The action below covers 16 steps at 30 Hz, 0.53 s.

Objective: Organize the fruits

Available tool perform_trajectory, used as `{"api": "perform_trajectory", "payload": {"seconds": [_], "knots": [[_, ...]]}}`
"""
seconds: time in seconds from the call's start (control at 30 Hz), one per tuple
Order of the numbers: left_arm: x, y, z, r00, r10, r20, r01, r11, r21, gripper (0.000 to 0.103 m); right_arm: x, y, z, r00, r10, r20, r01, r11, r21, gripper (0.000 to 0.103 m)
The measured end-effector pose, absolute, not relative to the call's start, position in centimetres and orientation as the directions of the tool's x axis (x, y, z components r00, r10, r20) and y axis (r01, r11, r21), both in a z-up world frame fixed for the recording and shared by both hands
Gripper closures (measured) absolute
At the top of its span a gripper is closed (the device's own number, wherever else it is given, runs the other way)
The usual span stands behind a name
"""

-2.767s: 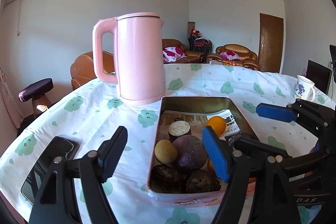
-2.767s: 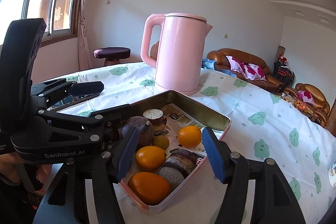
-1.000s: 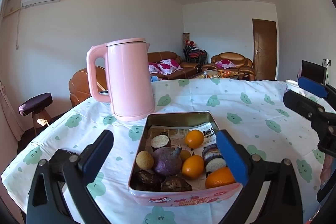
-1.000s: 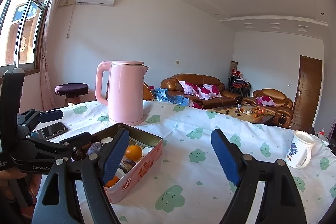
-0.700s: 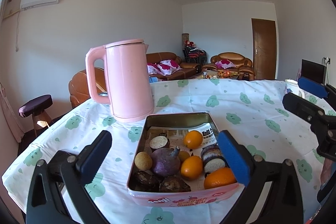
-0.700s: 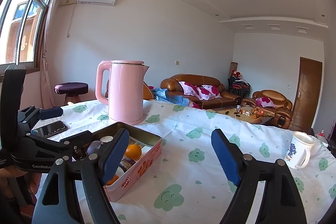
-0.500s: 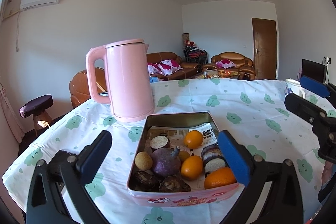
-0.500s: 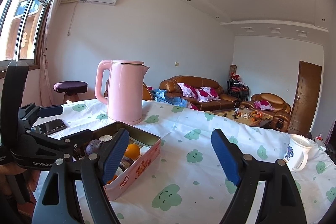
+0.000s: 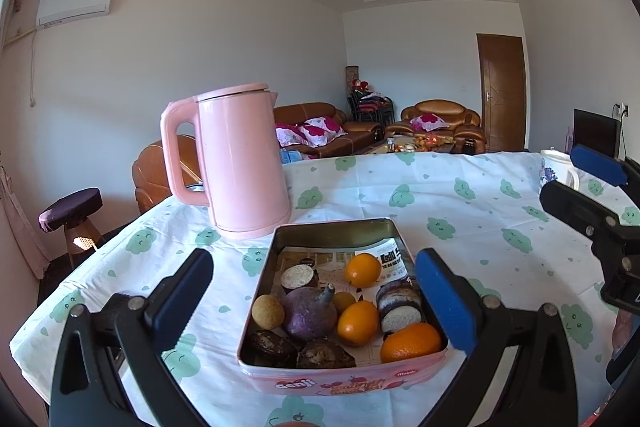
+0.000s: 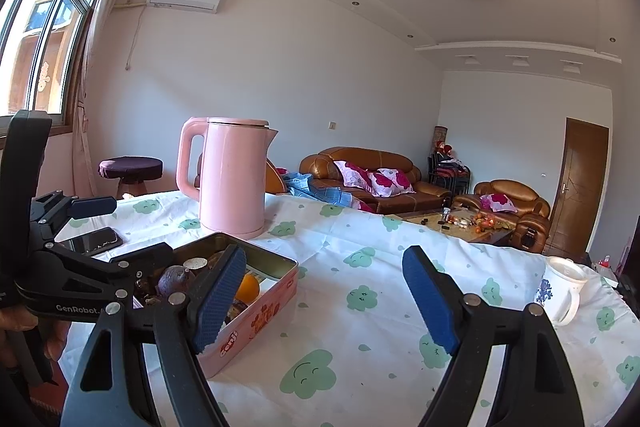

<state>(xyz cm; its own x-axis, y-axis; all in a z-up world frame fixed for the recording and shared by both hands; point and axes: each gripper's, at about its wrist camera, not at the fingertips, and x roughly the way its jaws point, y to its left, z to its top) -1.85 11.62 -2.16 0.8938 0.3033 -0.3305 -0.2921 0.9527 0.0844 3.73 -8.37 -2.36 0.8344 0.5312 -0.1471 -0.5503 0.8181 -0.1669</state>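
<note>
On pink tin [image 9: 340,381] front: "Cenji" lettering.

From my right wrist view, my own left finger [image 10: 218,297] and my left gripper [image 10: 96,223] cover most of the tin [image 10: 260,311], so I can't count the fruit there. The phone [image 10: 94,241] is half hidden behind that gripper. From my left wrist view, the mug [image 9: 554,169] is partly blocked, and the tin's label [image 9: 294,383] reads perhaps "Genji".
</note>
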Motion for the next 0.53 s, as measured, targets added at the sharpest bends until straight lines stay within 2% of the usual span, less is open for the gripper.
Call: {"api": "perform_trajectory", "payload": {"seconds": [0.53], "knots": [[-2.07,11.08,-2.02,0.900,0.305,-0.310,-0.288,0.952,0.101,0.000,4.70,-9.12,-3.12,0.834,0.519,-0.187,-0.548,0.818,-0.175,0.021]]}}
